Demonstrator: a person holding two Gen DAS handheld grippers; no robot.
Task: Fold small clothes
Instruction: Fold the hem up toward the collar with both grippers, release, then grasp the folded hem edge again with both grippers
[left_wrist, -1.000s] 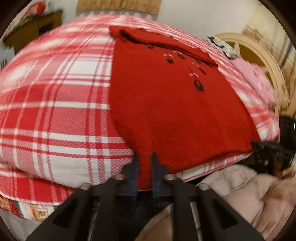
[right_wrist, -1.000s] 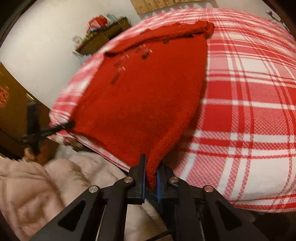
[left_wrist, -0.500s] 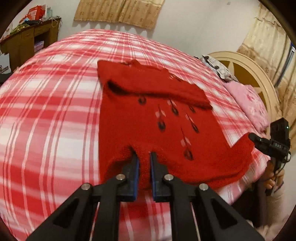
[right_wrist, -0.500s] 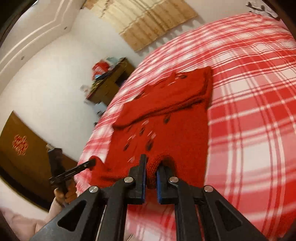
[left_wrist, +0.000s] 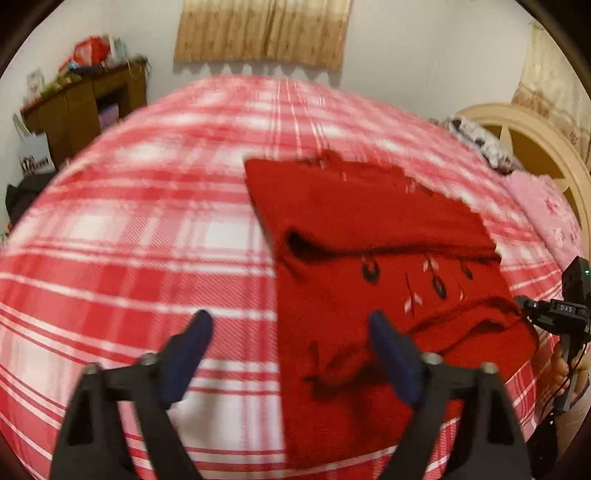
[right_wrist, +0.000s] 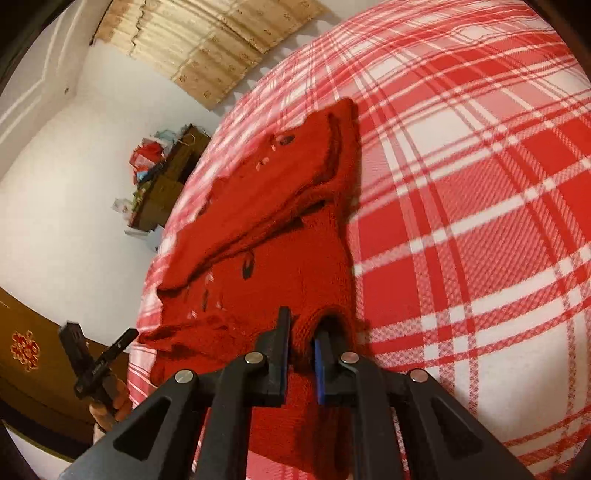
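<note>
A red knitted sweater (left_wrist: 369, 266) with small dark and white motifs lies on the red-and-white plaid bed (left_wrist: 147, 236). Its bottom part is folded up over the body, and a sleeve lies folded across the top. My left gripper (left_wrist: 288, 343) is open and empty, hovering over the sweater's near left edge. My right gripper (right_wrist: 303, 343) is shut on the sweater's (right_wrist: 280, 229) folded hem and holds it slightly raised. The left gripper also shows in the right wrist view (right_wrist: 122, 343), and the right gripper shows in the left wrist view (left_wrist: 546, 314).
A wooden cabinet (left_wrist: 85, 107) with clutter stands by the far left wall. A cream headboard (left_wrist: 532, 147) and a pink pillow (left_wrist: 543, 210) are at the right. A tan curtain (left_wrist: 262, 33) hangs on the far wall.
Both grippers carried the sweater's bottom hem up over its body. My left gripper has since opened and let go of the hem. My right gripper still holds it.
</note>
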